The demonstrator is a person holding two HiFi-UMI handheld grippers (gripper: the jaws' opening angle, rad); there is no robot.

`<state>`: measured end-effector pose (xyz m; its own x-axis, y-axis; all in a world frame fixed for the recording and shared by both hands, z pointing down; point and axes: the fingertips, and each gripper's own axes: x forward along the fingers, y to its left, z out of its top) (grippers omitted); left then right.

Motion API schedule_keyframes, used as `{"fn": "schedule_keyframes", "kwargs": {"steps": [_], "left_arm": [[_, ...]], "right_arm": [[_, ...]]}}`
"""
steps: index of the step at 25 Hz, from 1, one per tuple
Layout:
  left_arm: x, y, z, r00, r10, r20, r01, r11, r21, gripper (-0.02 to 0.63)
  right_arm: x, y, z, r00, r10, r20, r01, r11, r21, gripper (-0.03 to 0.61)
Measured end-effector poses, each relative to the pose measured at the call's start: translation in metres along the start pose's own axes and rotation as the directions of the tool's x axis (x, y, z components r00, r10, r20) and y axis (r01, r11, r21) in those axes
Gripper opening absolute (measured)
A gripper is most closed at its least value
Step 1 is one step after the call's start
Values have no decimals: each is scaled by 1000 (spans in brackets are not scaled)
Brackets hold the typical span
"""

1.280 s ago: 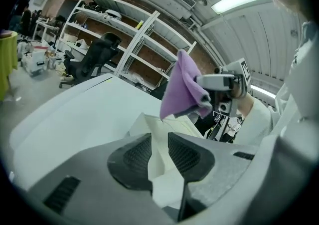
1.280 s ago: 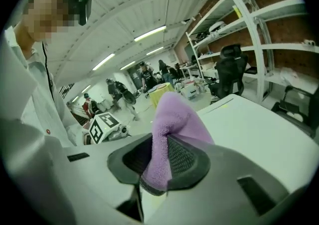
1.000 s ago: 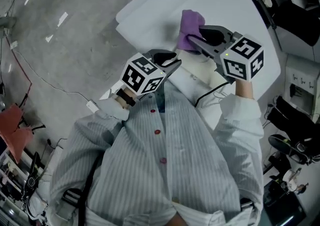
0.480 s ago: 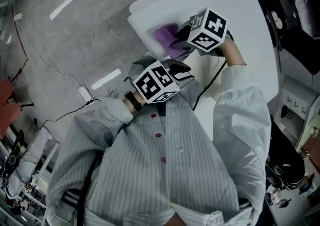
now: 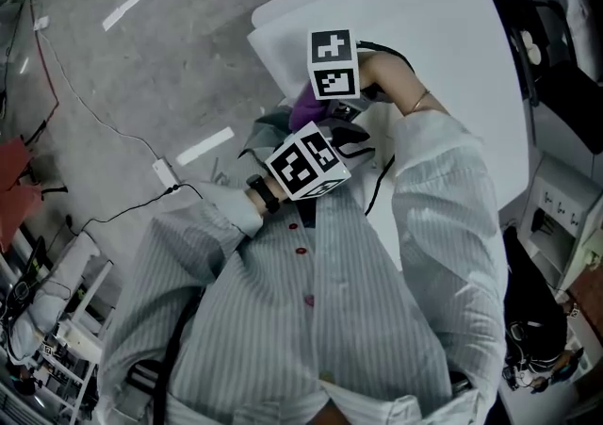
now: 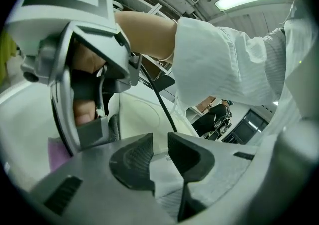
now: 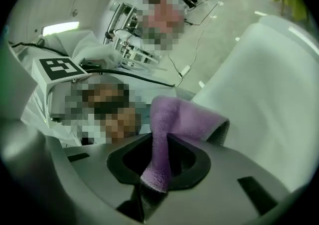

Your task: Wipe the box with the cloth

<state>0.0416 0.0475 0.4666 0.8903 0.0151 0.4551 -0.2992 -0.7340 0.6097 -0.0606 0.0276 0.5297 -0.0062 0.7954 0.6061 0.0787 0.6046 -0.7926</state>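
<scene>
A purple cloth [image 7: 172, 119] hangs pinched in my right gripper [image 7: 159, 159], which is shut on it. In the head view the right gripper [image 5: 325, 103] points down beside the near left edge of the large white box [image 5: 424, 27], and the cloth [image 5: 303, 115] shows just under its marker cube. My left gripper [image 5: 347, 136] hovers right below it, close to the person's chest. In the left gripper view the left gripper [image 6: 158, 141] has its jaws a narrow gap apart with nothing between them; a corner of the cloth [image 6: 57, 151] shows at the left.
Grey floor [image 5: 141, 56] with cables lies left of the box. A black cable [image 5: 377, 178] runs along the right arm's sleeve. Racks and equipment [image 5: 556, 225] crowd the right side. The white surface [image 7: 269, 84] fills the right of the right gripper view.
The right gripper has swept the cloth from the middle of the white surface to its near left edge and turned downward. The left gripper has hardly moved.
</scene>
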Motion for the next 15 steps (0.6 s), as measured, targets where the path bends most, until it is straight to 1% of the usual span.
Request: {"fn": "schedule_keyframes", "kwargs": {"steps": [3, 8, 15], "left_arm": [[-1, 2, 1, 1000, 0, 10, 0, 1000, -18, 86], [-3, 5, 4, 1000, -13, 14, 13, 999, -37, 86], [-1, 7, 5, 999, -29, -13, 29, 999, -40, 86]], "right_arm": [[1, -1, -4, 999, -13, -49, 12, 1000, -20, 80], [-8, -8, -14, 993, -75, -93, 72, 997, -33, 80], [-37, -29, -43, 983, -153, -98, 157, 987, 39, 80]]}}
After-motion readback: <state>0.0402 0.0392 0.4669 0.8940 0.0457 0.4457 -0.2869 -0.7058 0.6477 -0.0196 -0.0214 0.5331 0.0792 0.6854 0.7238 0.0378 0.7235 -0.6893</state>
